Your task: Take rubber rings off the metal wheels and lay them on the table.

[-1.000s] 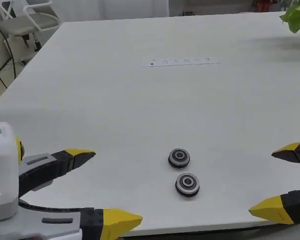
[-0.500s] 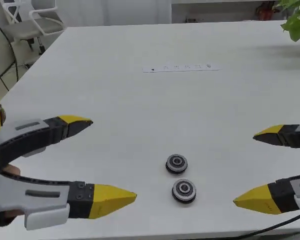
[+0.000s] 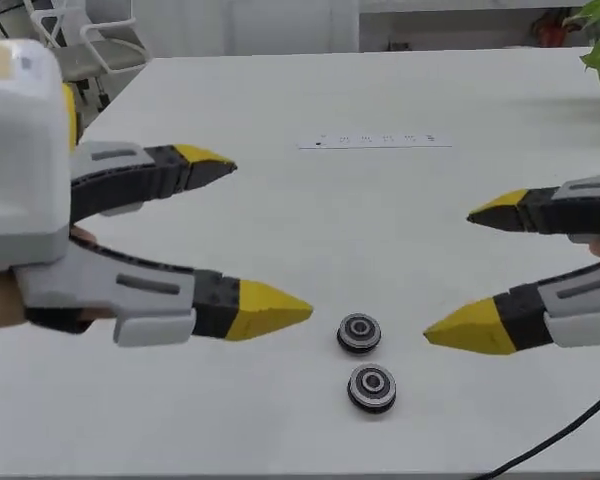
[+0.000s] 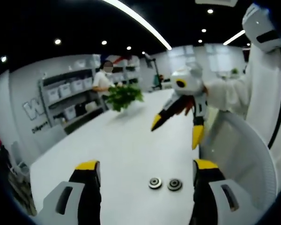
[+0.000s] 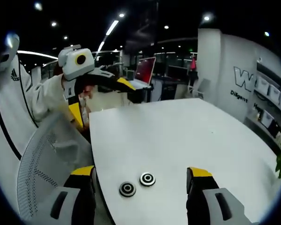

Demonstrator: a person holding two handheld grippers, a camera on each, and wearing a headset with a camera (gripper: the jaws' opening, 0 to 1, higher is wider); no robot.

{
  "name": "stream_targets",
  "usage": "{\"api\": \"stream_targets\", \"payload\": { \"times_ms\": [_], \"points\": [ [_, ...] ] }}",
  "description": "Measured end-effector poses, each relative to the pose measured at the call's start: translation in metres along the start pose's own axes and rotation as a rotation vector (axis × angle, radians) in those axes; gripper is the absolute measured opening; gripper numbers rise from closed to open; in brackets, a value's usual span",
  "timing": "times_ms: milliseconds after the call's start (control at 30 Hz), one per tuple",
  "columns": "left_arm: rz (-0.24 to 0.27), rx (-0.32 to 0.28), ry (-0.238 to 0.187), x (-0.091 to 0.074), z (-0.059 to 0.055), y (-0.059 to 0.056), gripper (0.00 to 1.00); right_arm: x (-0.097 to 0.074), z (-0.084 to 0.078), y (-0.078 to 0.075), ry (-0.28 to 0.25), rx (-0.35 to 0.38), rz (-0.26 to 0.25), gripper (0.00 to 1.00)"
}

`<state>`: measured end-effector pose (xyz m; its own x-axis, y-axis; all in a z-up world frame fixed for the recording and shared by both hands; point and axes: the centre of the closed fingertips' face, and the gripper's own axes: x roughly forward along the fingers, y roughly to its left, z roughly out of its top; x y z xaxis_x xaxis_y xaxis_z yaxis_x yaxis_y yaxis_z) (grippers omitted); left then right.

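Hovering at left over the bench, the left hand-held gripper has jaws spread wide w/ nothing between. Mid-frame, two metal wheels lie flat just beside each other near the front edge, dark rubber rings apparently still on; at right, the right hand-held gripper is likewise spread & empty. Risk, imo: wheels are small & loose, so a one-sided nip at a ring could skid one into its neighbour or off the edge.
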<state>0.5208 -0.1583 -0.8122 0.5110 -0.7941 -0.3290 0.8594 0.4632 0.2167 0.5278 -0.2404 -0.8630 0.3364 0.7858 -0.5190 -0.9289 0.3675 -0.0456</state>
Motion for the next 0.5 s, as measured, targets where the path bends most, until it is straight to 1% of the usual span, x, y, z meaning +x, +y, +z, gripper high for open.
{"api": "stream_targets", "payload": {
  "times_ms": [33,100,133,167,200,233,267,300,333,367,400,433,467,500],
  "points": [
    [-0.002,0.014,-0.011,0.004,0.007,0.002,0.82,0.002,0.006,0.001,-0.016,-0.005,0.009,0.78],
    [-0.017,0.034,-0.030,0.011,0.016,0.004,0.81,0.006,0.012,-0.001,-0.033,-0.013,0.013,0.76],
    [-0.021,0.037,-0.039,0.014,0.019,0.004,0.81,0.008,0.013,-0.003,-0.036,-0.015,0.013,0.76],
    [-0.029,0.037,-0.059,0.018,0.023,0.005,0.80,0.012,0.013,-0.006,-0.039,-0.014,0.013,0.75],
    [-0.035,0.032,-0.072,0.021,0.024,0.008,0.79,0.015,0.012,-0.007,-0.040,-0.012,0.014,0.75],
    [-0.046,0.024,-0.083,0.024,0.024,0.008,0.78,0.017,0.011,-0.007,-0.042,-0.008,0.018,0.74],
    [-0.059,0.005,-0.101,0.029,0.025,0.006,0.76,0.020,0.010,-0.007,-0.051,-0.002,0.027,0.74],
    [-0.066,-0.003,-0.111,0.032,0.023,0.006,0.74,0.022,0.009,-0.007,-0.059,-0.001,0.032,0.73],
    [-0.074,-0.011,-0.124,0.036,0.019,0.007,0.72,0.025,0.009,-0.006,-0.079,0.004,0.042,0.72],
    [-0.078,-0.018,-0.126,0.039,0.015,0.006,0.69,0.028,0.010,-0.005,-0.100,0.013,0.052,0.72],
    [-0.086,-0.024,-0.119,0.044,0.008,0.003,0.67,0.030,0.008,-0.003,-0.113,0.031,0.067,0.71],
    [-0.089,-0.028,-0.115,0.047,0.004,0.001,0.66,0.032,0.006,-0.003,-0.122,0.039,0.074,0.70],
    [-0.101,-0.024,-0.108,0.051,-0.003,-0.003,0.65,0.034,0.003,-0.003,-0.131,0.046,0.079,0.70],
    [-0.104,-0.020,-0.108,0.053,-0.007,-0.005,0.63,0.036,0.001,-0.003,-0.136,0.051,0.083,0.69]
  ]
}}
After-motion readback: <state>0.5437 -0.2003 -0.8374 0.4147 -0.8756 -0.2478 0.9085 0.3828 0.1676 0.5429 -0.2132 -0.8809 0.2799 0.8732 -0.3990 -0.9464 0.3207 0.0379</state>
